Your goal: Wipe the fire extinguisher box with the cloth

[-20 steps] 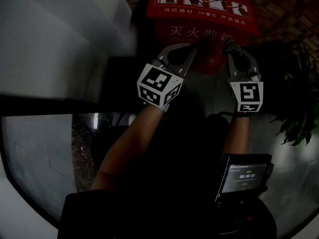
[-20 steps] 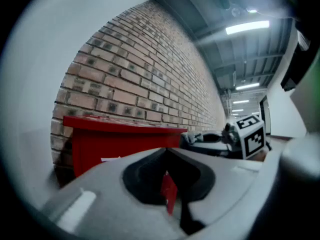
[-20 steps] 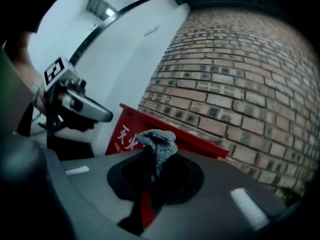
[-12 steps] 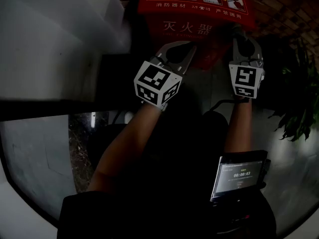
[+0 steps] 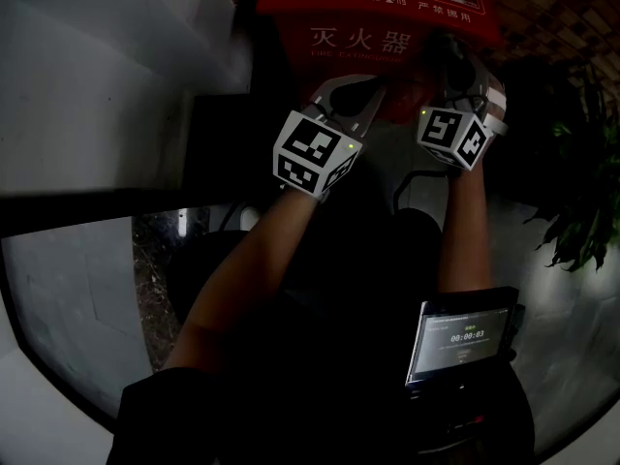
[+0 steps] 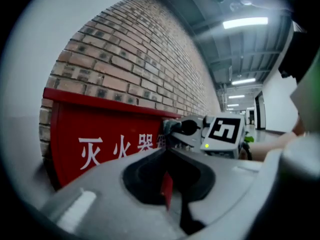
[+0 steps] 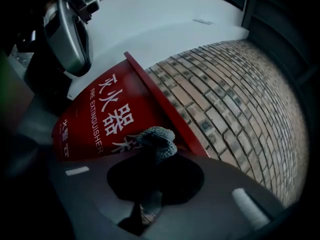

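Note:
The red fire extinguisher box (image 5: 368, 37) with white characters stands against a brick wall (image 6: 135, 49). My right gripper (image 5: 444, 58) is shut on a grey knitted cloth (image 7: 159, 140), whose bunched end presses on the box front (image 7: 105, 119) near its upper edge. In the left gripper view the cloth (image 6: 169, 128) shows at the tip of the right gripper (image 6: 220, 131). My left gripper (image 5: 376, 87) hovers just left of it, in front of the box's lower face (image 6: 100, 144). Its jaws are shut with nothing held, and only a red sliver of the box shows through.
A white wall panel (image 5: 107, 85) rises to the left of the box. A leafy plant (image 5: 576, 192) stands at the right. A screen with a timer (image 5: 465, 342) hangs at the person's waist. The floor below is dark and glossy.
The right gripper, with the cloth, has slid up and left across the box front and turned its marker cube. The left gripper has stayed nearly where it was.

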Tool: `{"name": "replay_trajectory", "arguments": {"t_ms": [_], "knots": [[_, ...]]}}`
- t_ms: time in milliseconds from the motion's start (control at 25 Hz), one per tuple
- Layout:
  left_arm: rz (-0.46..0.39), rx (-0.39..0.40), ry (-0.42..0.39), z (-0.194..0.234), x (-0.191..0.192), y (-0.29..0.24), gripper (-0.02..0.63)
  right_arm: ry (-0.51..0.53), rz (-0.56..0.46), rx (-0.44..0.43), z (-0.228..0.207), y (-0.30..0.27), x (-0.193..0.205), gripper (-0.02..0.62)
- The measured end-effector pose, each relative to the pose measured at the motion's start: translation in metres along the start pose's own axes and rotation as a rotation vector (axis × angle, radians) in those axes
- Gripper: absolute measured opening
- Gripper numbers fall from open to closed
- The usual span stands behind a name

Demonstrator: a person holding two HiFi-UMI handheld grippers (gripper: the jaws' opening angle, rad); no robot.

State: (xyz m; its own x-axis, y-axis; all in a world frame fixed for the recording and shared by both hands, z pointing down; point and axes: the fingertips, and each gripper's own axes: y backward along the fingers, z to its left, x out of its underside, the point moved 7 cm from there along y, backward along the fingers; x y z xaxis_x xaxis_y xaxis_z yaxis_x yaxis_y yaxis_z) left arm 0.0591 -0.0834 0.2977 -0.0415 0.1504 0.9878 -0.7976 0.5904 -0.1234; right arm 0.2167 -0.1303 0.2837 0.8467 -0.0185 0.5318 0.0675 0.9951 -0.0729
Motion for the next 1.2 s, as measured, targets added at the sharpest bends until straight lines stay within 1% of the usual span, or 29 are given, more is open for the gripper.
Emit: {"name": "replay_trajectory", "arguments": {"t_ms": [120, 240, 320, 400, 480, 600, 720, 880, 1000, 1120, 1200], "knots": [[0.048, 0.007, -0.008, 0.002, 0.023, -0.011, 0.002, 0.041, -0.005, -0.002, 0.011, -0.002, 0.003, 0.034], [0.083, 0.028, -0.002, 0.001, 0.043, -0.023, 0.002, 0.046, -0.018, 0.003, 0.021, -0.003, 0.007, 0.034], [0.076, 0.012, 0.022, 0.003, 0.055, -0.029, 0.002, 0.049, -0.03, -0.017, 0.029, -0.003, 0.01, 0.034], [0.058, -0.028, 0.023, 0.009, 0.064, -0.035, 0.002, 0.053, -0.04, -0.038, 0.035, -0.004, 0.014, 0.034], [0.021, -0.058, 0.022, 0.011, 0.072, -0.041, 0.002, 0.06, -0.043, -0.055, 0.042, -0.003, 0.022, 0.034], [-0.044, -0.062, 0.038, 0.013, 0.084, -0.053, 0.002, 0.076, -0.065, -0.078, 0.057, -0.005, 0.034, 0.034], [-0.056, -0.077, 0.044, 0.022, 0.099, -0.062, 0.002, 0.08, -0.094, -0.103, 0.075, -0.009, 0.042, 0.034], [-0.043, -0.063, 0.046, 0.017, 0.121, -0.071, 0.002, 0.09, -0.124, -0.116, 0.091, -0.005, 0.058, 0.034], [-0.062, -0.037, 0.035, 0.012, 0.129, -0.072, 0.002, 0.103, -0.14, -0.13, 0.105, -0.006, 0.066, 0.034], [-0.071, -0.029, 0.05, 0.009, 0.138, -0.075, 0.002, 0.099, -0.139, -0.159, 0.123, -0.007, 0.076, 0.034], [-0.058, -0.024, 0.046, 0.006, 0.147, -0.077, 0.002, 0.093, -0.129, -0.174, 0.135, -0.007, 0.087, 0.034]]}}
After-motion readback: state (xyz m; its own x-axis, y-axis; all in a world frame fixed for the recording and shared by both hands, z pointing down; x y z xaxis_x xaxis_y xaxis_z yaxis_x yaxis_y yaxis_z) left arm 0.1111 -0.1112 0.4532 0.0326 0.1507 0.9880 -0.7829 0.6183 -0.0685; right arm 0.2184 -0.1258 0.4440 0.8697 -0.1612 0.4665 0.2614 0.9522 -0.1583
